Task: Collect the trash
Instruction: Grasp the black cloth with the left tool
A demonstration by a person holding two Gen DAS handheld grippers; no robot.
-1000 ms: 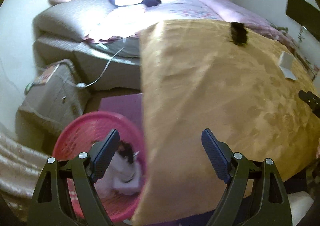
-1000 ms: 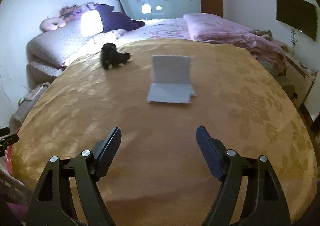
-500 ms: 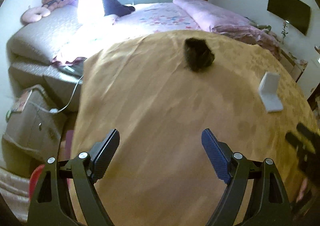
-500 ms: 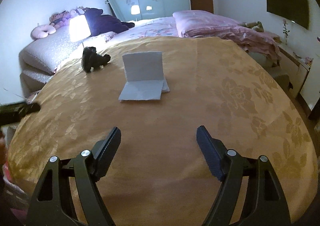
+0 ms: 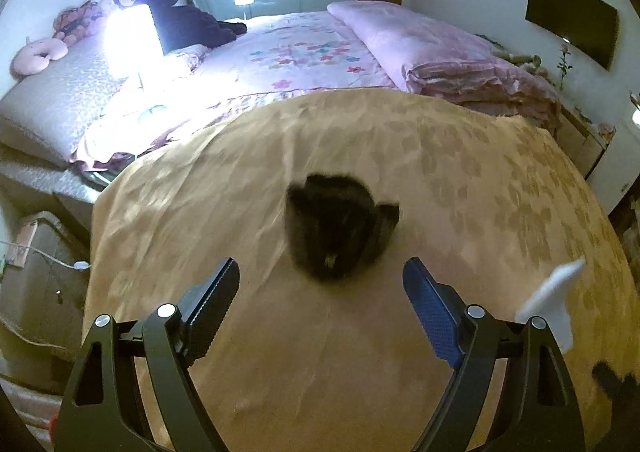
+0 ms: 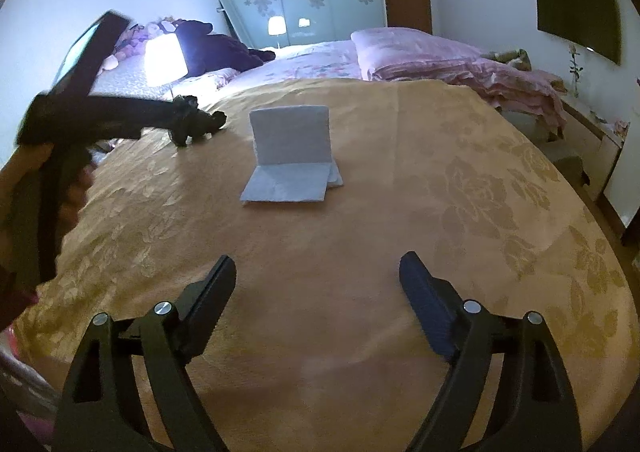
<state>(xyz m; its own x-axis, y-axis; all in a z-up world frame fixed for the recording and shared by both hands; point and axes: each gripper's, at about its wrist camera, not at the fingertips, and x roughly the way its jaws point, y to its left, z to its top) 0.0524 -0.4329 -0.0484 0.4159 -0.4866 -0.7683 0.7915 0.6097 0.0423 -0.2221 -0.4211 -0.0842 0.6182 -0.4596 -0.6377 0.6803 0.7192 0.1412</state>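
One gold bedspread (image 5: 248,364), two trash items on it: one black crumpled wad (image 5: 340,230), one folded white paper (image 6: 290,155). Left gripper (image 5: 320,284) wide, empty, wad just ahead. Right gripper (image 6: 316,280) jaws just opened further, empty, paper ahead. Only right view shows the paper's fold.

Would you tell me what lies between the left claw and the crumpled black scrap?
Only bare gold floral bedspread; the left wrist view shows the open left claw just short of the crumpled black scrap.
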